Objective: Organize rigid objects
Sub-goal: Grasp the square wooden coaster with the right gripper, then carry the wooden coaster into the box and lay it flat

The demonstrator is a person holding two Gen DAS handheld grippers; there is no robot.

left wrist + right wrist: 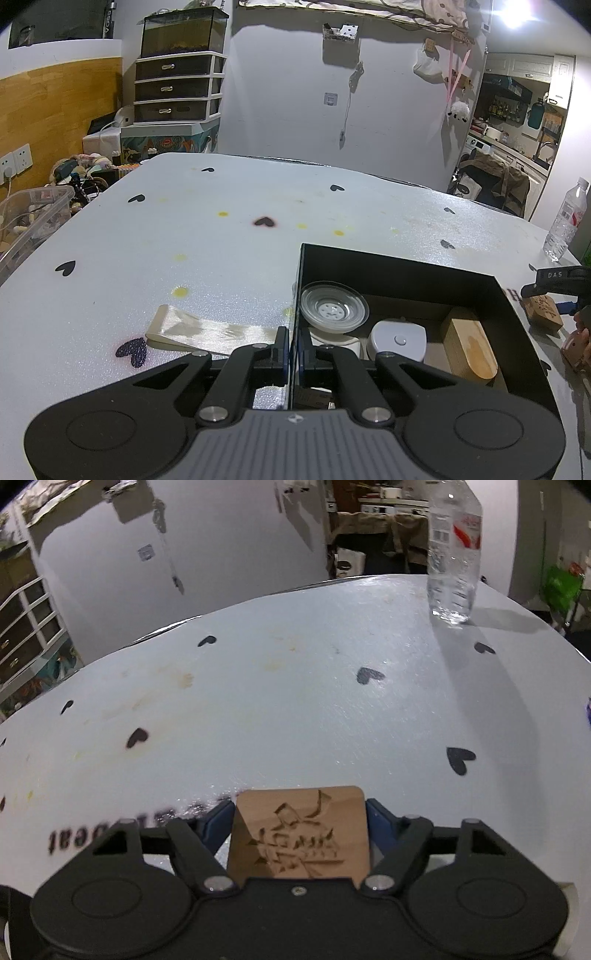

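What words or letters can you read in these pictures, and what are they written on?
"DAS": on the black right tool, seen from the left wrist.
Black print on the table cover: upside down and blurred; only something like "eat" shows.
Wooden block: carved sign or picture, not readable.
Water bottle label: too blurred to read.
Heart marks on the cover: shapes, not words.

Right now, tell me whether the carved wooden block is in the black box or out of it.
Out. The carved wooden block lies on the white table between the right tool's blue pads, beside the black box, not inside it.
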